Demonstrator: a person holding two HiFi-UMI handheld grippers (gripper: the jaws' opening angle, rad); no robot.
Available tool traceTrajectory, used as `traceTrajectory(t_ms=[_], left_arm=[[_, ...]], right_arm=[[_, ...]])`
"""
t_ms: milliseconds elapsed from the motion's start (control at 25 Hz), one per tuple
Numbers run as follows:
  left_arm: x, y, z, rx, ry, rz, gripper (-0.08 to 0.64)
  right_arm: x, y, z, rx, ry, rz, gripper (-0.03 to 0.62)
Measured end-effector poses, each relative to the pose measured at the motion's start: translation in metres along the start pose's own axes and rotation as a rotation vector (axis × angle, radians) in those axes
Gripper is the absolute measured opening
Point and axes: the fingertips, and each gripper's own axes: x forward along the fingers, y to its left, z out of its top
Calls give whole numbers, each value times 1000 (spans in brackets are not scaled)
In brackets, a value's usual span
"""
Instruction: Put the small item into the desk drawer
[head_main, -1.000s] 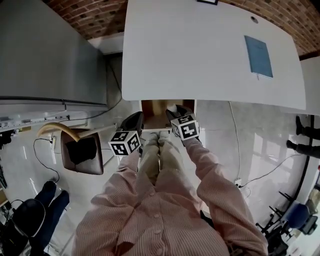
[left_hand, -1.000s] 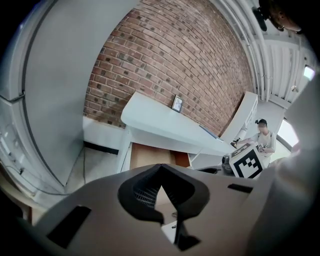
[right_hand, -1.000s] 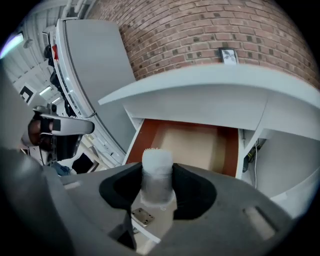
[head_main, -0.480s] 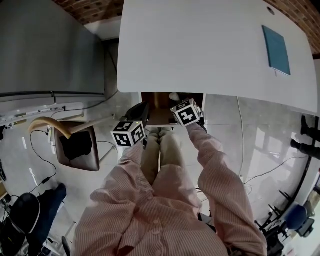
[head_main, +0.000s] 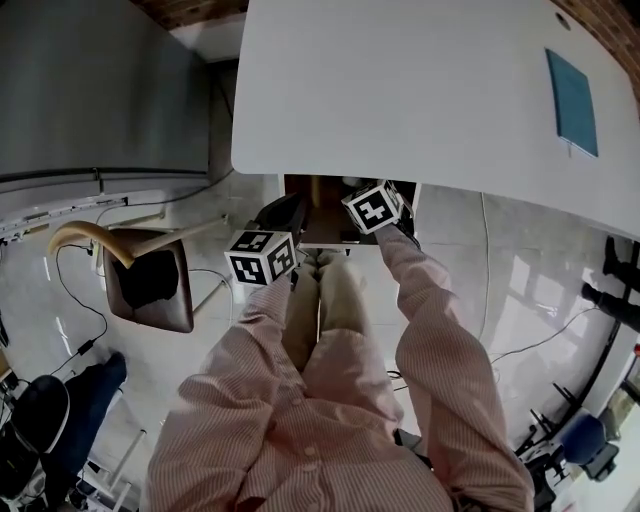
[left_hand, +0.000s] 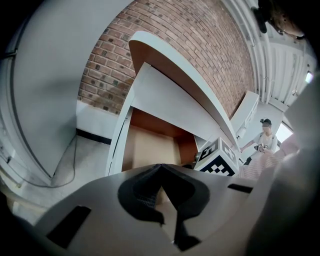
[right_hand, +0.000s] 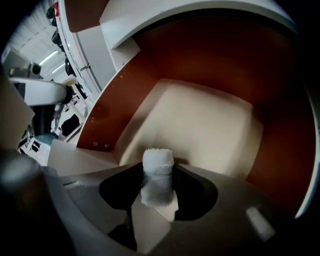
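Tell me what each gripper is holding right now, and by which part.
The right gripper clamps a small white roll by its sides, its top end poking past the jaws. The left gripper is shut, holding nothing.

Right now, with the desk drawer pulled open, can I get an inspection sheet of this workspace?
Surface: white desk top; a blue notebook lies near its right end.
Job's things: drawer open, its visible floor bare; small white roll not yet set down.
Clutter: nothing seen.
Grippers: left gripper shut, nothing between its tips; right gripper shut on the white roll, pointing into the drawer.
Cables: a floor cable right of the drawer.
Surroundings: chair at left, brick wall behind the desk.
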Motion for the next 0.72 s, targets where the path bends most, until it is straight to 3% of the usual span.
traceTrajectory(t_ms=[120, 280, 400, 720], left_arm=[[3, -1, -2, -6, -1, 0, 2], [5, 0, -3, -10, -6, 1, 0], [5, 0, -3, -15, -8, 5, 2], [4, -3, -7, -25, -3, 9, 1]], right_arm=[[6, 3, 0, -72, 19, -1, 175], [14, 0, -26, -91, 134, -19, 175], [18, 5, -9, -174, 77, 2, 175], [23, 14, -12, -259, 95, 16, 193]])
